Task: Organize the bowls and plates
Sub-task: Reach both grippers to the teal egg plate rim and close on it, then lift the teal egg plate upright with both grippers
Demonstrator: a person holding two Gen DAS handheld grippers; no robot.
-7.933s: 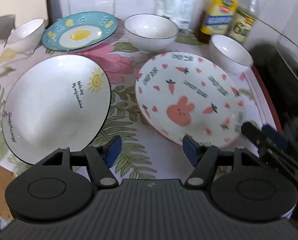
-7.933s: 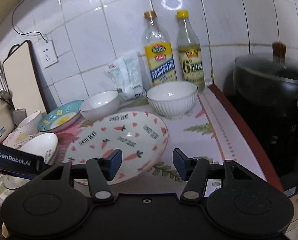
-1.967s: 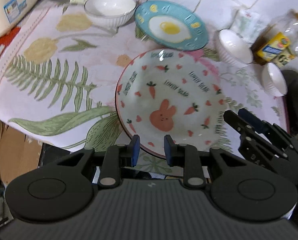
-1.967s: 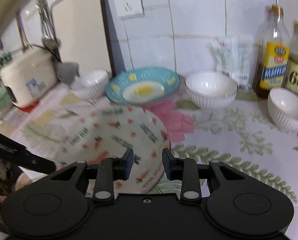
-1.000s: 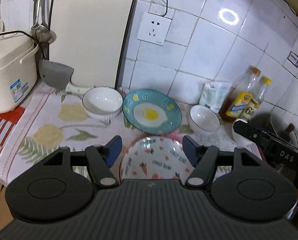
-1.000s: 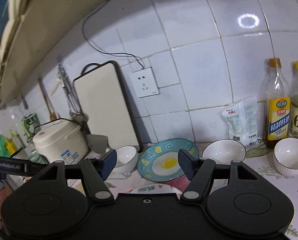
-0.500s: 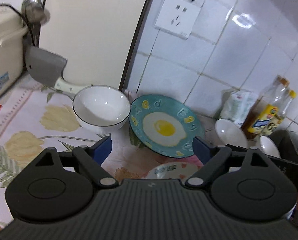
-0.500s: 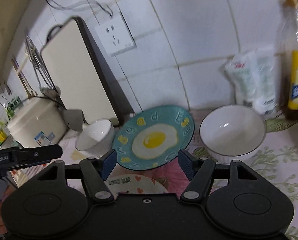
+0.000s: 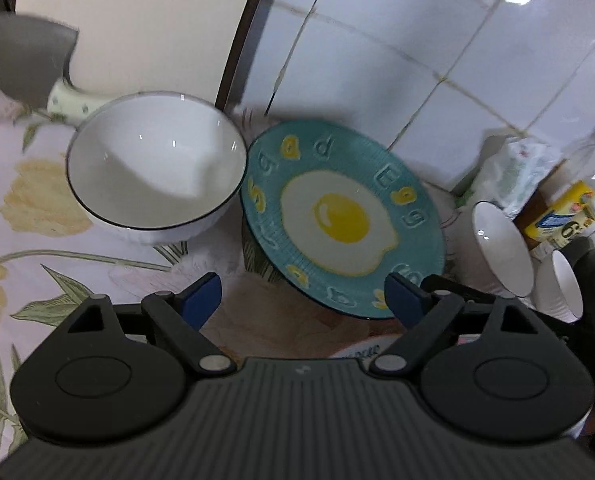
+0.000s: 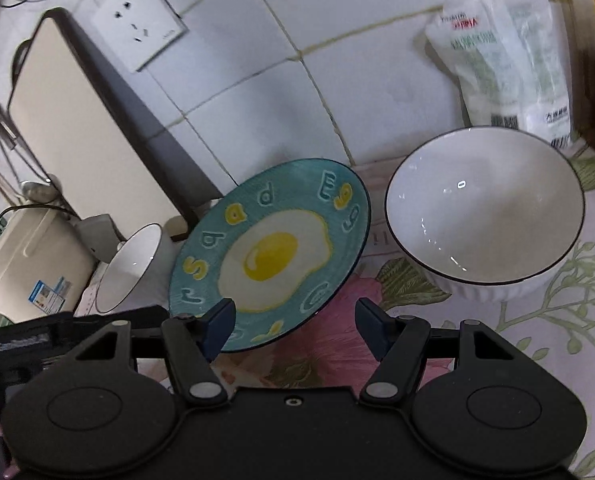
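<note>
A teal plate with a fried-egg picture (image 9: 341,216) sits on the floral cloth near the tiled wall; it also shows in the right wrist view (image 10: 269,256). A white bowl with a dark rim (image 9: 153,172) stands left of it, seen too in the right wrist view (image 10: 133,268). Another white bowl (image 10: 485,208) stands right of the plate, also seen in the left wrist view (image 9: 501,248). My left gripper (image 9: 303,300) is open and empty just before the plate's near edge. My right gripper (image 10: 295,326) is open and empty at the plate's near right edge. The carrot plate's rim (image 9: 357,352) peeks below.
A cutting board (image 10: 81,128) leans on the wall behind the left bowl. A rice cooker (image 10: 29,264) stands at far left, with a cleaver (image 9: 29,60) by it. A packet (image 10: 505,56) and oil bottles (image 9: 569,208) stand at the right. A third small bowl (image 9: 561,288) is at far right.
Both grippers have moved forward and down toward the teal egg plate, which now fills the middle of both views. Both stay open.
</note>
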